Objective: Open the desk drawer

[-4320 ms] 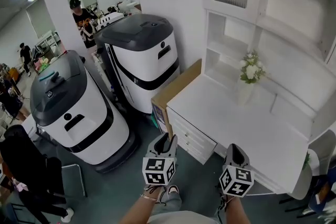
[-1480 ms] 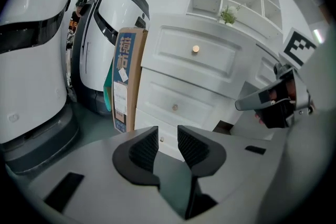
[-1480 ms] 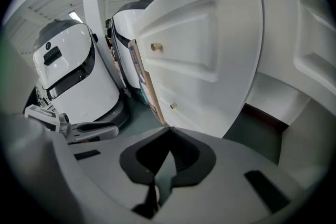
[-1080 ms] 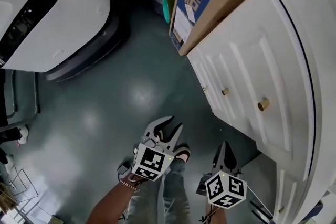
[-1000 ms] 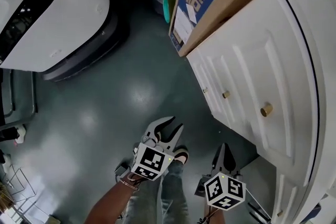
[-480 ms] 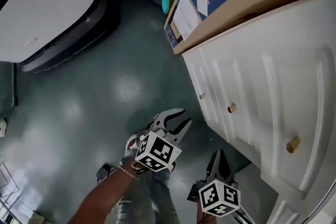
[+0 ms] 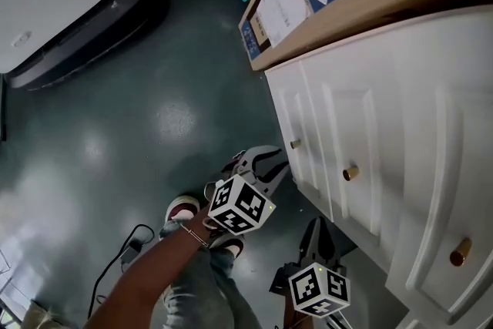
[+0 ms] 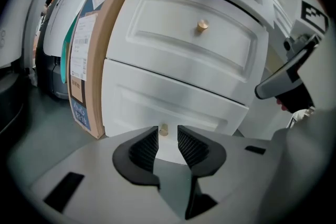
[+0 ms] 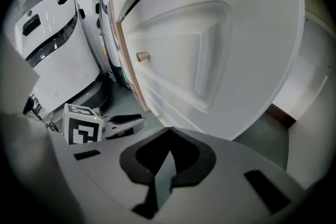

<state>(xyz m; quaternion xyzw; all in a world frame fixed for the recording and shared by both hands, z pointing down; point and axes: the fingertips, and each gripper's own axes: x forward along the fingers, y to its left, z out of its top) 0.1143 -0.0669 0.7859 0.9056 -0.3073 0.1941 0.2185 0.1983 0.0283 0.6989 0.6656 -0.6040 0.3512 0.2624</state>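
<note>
Left gripper (image 7: 266, 160) jaws apart, drawer knob (image 8: 163, 130) low centre, just ahead; clamp early, you slip off. Right gripper (image 9: 168, 134) closed, empty.

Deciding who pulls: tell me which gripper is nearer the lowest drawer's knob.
Left. The left gripper points its open jaws at the lowest knob, just short of it; the right gripper, shut, hangs farther back.

The left gripper (image 7: 276, 160) pointed at the desk (image 7: 362, 112), its jaws slightly apart (only a narrow gap) and its tips just short of the desk front. The bare left forearm (image 7: 154, 273) was stretched behind it. The right gripper (image 7: 316, 226) hung farther from the desk, jaws closed.
</note>
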